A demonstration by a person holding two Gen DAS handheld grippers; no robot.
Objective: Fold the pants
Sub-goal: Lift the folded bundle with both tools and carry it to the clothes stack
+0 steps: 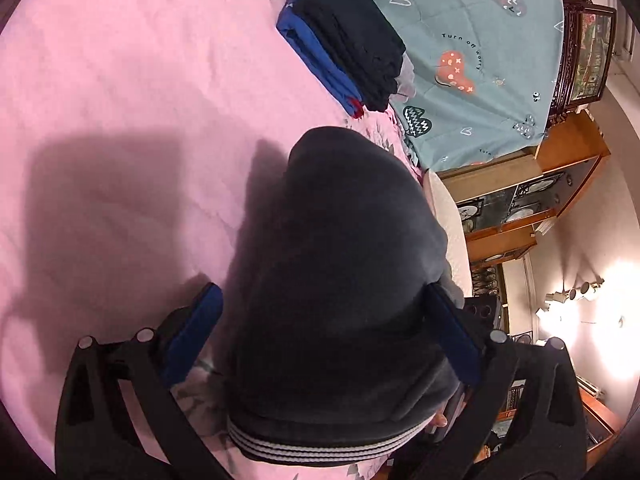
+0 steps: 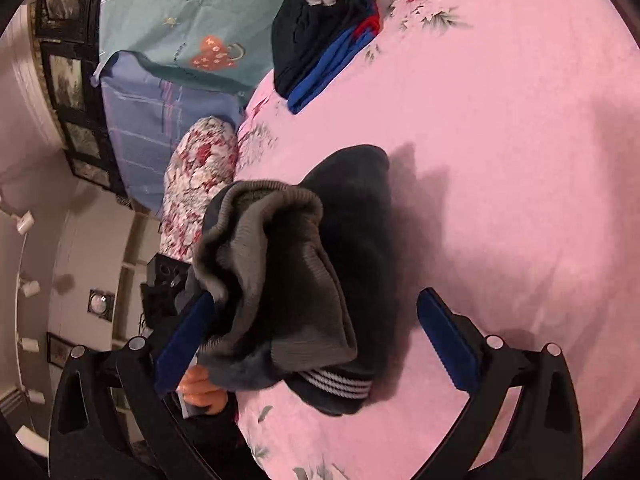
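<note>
A folded dark navy pair of pants (image 1: 344, 272) with white stripes at the near edge lies on the pink bedsheet (image 1: 120, 120). My left gripper (image 1: 324, 332) is open, its blue pads (image 1: 192, 332) standing wide on either side of the bundle. In the right wrist view the same pants (image 2: 320, 280) show a grey ribbed waistband on top. My right gripper (image 2: 320, 340) is open around the bundle, its blue pads (image 2: 448, 340) apart from the cloth on the right side.
A stack of folded dark and blue clothes (image 1: 344, 44) sits further back on the bed; it also shows in the right wrist view (image 2: 324, 36). A teal heart-print cover (image 1: 472, 52) lies beyond. A floral pillow (image 2: 200, 184) and wooden cabinet (image 1: 532, 200) flank the bed edge.
</note>
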